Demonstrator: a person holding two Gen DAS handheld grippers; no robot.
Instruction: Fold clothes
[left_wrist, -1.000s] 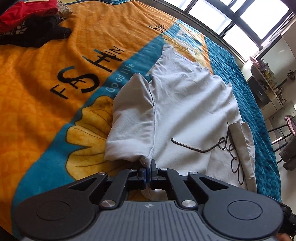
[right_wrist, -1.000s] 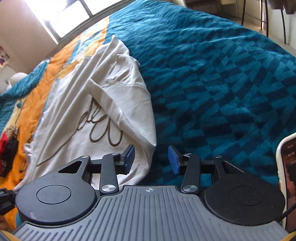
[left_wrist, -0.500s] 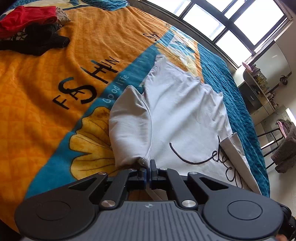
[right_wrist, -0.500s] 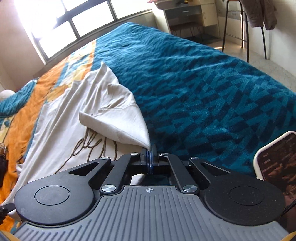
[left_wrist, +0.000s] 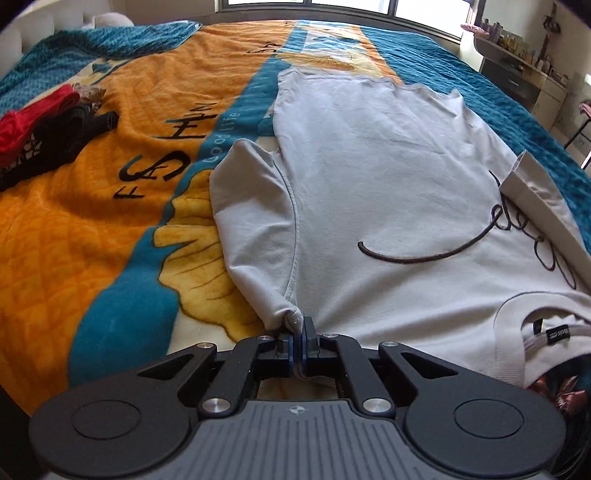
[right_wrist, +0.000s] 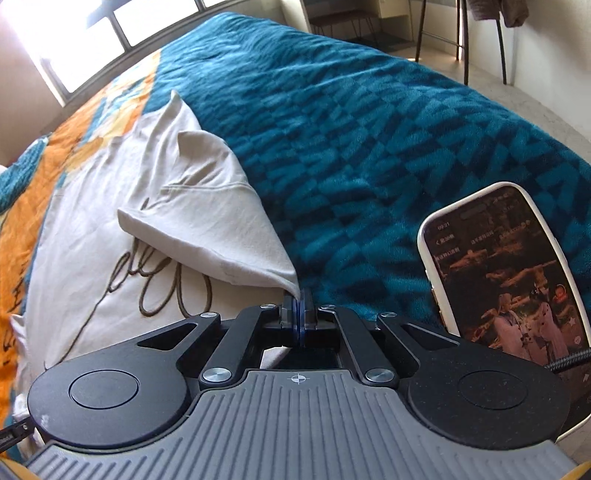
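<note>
On the blanket (left_wrist: 110, 229), black capital letters at about 9 o'clock of the left view read "FASH", then some letters that can be "IN". Beside them, on the teal band, small white words read "Good Life". More black letters stand at 12 o'clock, too far to read. The shirt (left_wrist: 388, 177) carries a dark looping script, not readable. Its neck label (left_wrist: 557, 334) is too small. The phone (right_wrist: 506, 273) shows "09:21" at its top corner; the other lines are blurred.
</note>
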